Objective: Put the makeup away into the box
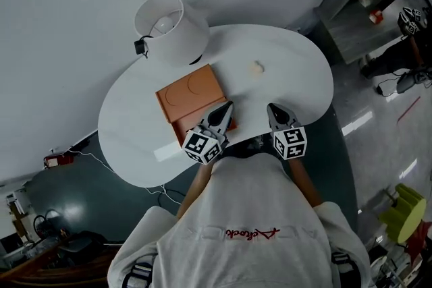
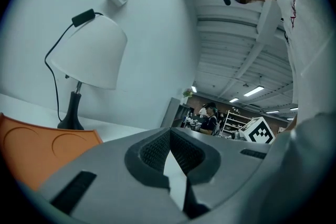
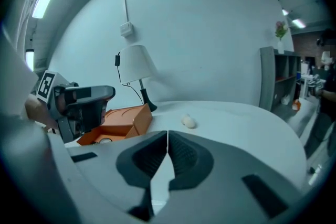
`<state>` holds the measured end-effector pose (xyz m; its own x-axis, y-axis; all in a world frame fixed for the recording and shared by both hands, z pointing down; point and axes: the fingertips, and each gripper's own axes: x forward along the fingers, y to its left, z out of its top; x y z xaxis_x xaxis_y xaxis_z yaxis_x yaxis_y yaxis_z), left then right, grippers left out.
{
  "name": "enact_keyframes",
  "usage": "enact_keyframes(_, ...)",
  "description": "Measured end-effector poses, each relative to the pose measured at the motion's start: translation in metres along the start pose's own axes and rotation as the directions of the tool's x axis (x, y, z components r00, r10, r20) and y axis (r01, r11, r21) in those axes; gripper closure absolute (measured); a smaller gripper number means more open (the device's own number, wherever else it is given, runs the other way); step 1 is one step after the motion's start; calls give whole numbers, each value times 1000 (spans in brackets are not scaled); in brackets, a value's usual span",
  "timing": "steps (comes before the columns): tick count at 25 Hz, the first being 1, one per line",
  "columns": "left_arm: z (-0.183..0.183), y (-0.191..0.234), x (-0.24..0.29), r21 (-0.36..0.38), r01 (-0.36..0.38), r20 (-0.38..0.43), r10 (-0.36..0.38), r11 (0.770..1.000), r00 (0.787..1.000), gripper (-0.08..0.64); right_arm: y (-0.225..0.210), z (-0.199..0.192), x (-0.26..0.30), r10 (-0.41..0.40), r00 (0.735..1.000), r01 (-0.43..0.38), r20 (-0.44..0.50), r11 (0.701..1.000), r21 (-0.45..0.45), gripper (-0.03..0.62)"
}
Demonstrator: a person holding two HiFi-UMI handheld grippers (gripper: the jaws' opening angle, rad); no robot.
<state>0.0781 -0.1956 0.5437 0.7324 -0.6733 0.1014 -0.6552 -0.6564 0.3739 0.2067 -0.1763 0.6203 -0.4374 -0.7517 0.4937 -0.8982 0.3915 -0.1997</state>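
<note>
Head view, looking steeply down: a white, rounded tabletop stands against a pale wall. On it stands a lamp with a white shade, and an orange box lies open beside it. A small cream makeup sponge lies on the bare tabletop, well apart from the box and to its right. The left hand-held gripper is over the box's near end and the right hand-held gripper is beside it. Each carries a cube of black-and-white square markers. The person's white shirt bears red script, upside down and not readable.

Left gripper view: the jaws are clenched tip to tip with nothing between them. The lamp and the orange lid are at left.

Right gripper view: the jaws are likewise clenched and empty. Beyond them are the box, with a pale round item inside that cannot be identified, and the sponge out on the tabletop.
</note>
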Motion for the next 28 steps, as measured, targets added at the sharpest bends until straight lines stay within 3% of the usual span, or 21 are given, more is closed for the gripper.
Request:
enact_keyframes(11,-32,12,4,-50,-18,-83,14,999,996,551,-1,-46,12,21,994,-16,-111,999,49,568)
enact_keyframes(16,-37,23,5,-65,-30,-99,23,997,995,551,-3,-47,33,39,991,-36,-128,999,30,566)
enact_keyframes(17,-37,25,6,-68,-33,-99,26,997,995,551,-5,-45,39,42,991,-39,-128,999,24,515)
enact_keyframes(18,-36,27,6,-70,-35,-99,28,997,995,551,-8,-42,46,41,990,-39,-132,999,16,394)
enact_keyframes(19,-35,29,7,-73,-38,-98,30,997,995,551,-11,-39,53,35,990,-35,-138,999,4,350)
enact_keyframes(28,-34,44,4,-91,-73,-90,64,993,994,551,-39,-28,102,-8,980,-2,-197,999,-51,337)
